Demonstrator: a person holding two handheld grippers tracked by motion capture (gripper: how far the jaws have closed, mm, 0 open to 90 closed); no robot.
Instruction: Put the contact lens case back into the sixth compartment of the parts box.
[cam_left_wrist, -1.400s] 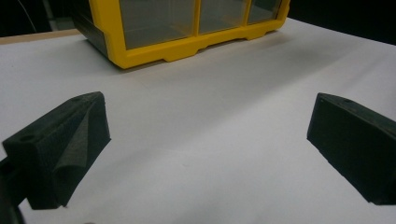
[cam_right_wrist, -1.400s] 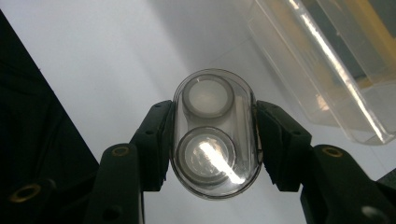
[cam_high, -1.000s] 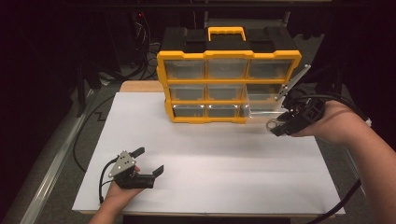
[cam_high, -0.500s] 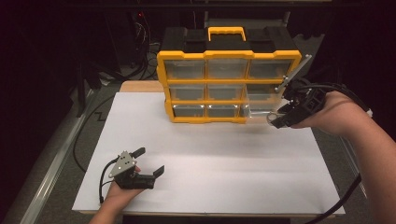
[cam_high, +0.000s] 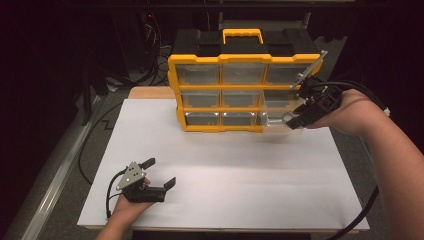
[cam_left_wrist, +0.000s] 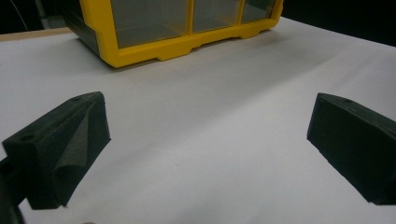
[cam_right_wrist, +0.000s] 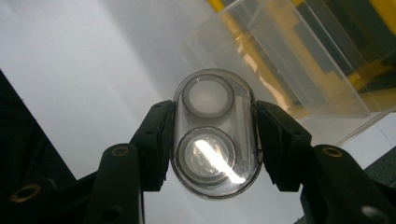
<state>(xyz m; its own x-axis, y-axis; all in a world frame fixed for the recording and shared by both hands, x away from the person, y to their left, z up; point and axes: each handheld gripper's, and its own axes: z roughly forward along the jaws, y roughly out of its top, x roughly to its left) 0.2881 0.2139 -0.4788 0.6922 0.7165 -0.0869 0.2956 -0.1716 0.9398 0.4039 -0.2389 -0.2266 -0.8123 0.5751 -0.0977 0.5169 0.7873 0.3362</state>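
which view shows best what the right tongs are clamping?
Right gripper view: the clear oval container sits between the right tongs, both jaws pressed on its sides, beside the pulled-out clear drawer. High view shows it small, glinting at the tong tips. Left gripper view looks elsewhere.

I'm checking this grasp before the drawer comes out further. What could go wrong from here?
The right claw pinches only the smooth, rounded clear handle, so it might slip off. The clear drawer already sticks out of the yellow organizer, and nothing holds the organizer; the open left claw rests apart, so pulling could drag or tip it.
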